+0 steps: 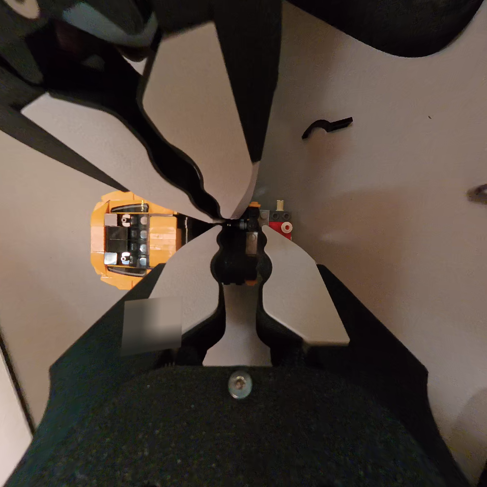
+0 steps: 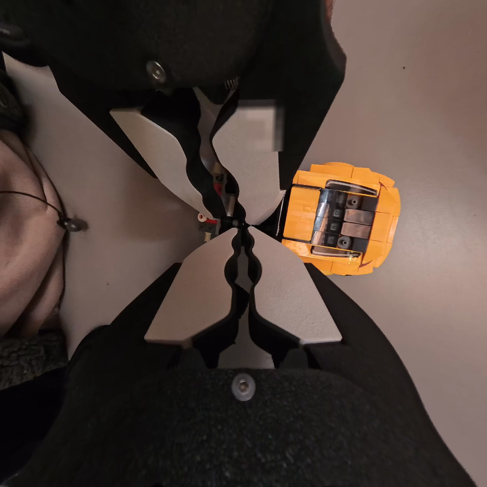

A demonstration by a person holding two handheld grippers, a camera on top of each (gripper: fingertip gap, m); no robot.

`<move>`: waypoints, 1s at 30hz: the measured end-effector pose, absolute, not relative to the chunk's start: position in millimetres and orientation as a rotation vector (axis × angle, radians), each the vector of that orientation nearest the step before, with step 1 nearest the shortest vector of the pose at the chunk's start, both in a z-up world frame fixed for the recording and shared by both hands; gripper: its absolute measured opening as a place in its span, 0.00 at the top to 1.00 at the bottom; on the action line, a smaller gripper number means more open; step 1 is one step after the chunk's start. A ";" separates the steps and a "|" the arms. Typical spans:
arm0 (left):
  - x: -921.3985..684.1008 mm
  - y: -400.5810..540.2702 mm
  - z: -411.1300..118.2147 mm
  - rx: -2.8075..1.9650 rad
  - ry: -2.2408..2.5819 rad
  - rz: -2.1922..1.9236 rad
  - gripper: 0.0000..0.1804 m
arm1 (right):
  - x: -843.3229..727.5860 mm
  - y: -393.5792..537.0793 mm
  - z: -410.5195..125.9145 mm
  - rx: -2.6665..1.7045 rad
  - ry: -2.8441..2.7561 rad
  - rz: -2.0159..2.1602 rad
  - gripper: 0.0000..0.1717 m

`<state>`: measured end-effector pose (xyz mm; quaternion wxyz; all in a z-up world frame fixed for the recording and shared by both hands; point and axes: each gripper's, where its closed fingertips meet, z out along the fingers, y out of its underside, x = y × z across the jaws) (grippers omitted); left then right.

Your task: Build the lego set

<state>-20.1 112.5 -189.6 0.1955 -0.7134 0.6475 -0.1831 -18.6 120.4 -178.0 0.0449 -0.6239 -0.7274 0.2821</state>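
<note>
Left gripper (image 1: 241, 253) has its fingers clamped on the dark chassis end (image 1: 251, 237) of the orange brick car (image 1: 123, 239) on the surface (image 1: 382, 263); right gripper (image 2: 241, 232), fingers pinched on a small black pin (image 2: 232, 222). Best to keep the pull straight.

Glossy orange plastic brick car (image 2: 342, 218) on a smooth matt table (image 2: 421, 105).

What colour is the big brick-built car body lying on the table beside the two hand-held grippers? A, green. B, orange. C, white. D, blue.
B: the car body is orange with dark panels on top, and it lies on the pale table just past the tips of both hand-held grippers; the left wrist view shows the same orange body.
</note>
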 end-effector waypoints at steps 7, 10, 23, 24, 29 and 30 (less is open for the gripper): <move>-20.4 112.9 -188.9 -1.960 1.852 -0.456 0.88 | -18.3 118.7 -179.3 -1.915 -2.240 0.862 1.00; -20.5 112.8 -189.0 -1.954 1.866 -0.459 0.88 | -18.4 118.3 -178.8 -1.919 -2.236 0.882 1.00; -24.0 109.0 -190.2 -1.952 2.017 -0.413 0.89 | -19.4 112.4 -177.8 -1.921 -2.203 0.970 1.00; -24.1 108.6 -190.3 -1.950 2.026 -0.414 0.89 | -19.2 112.3 -177.1 -1.921 -2.199 0.977 1.00; -24.0 105.9 -190.5 -1.923 2.080 -0.407 0.89 | -9.9 114.7 -166.4 -1.911 -2.151 1.052 1.00; -24.0 105.1 -190.5 -1.917 2.096 -0.404 0.89 | -7.0 116.8 -165.1 -1.909 -2.130 1.058 1.00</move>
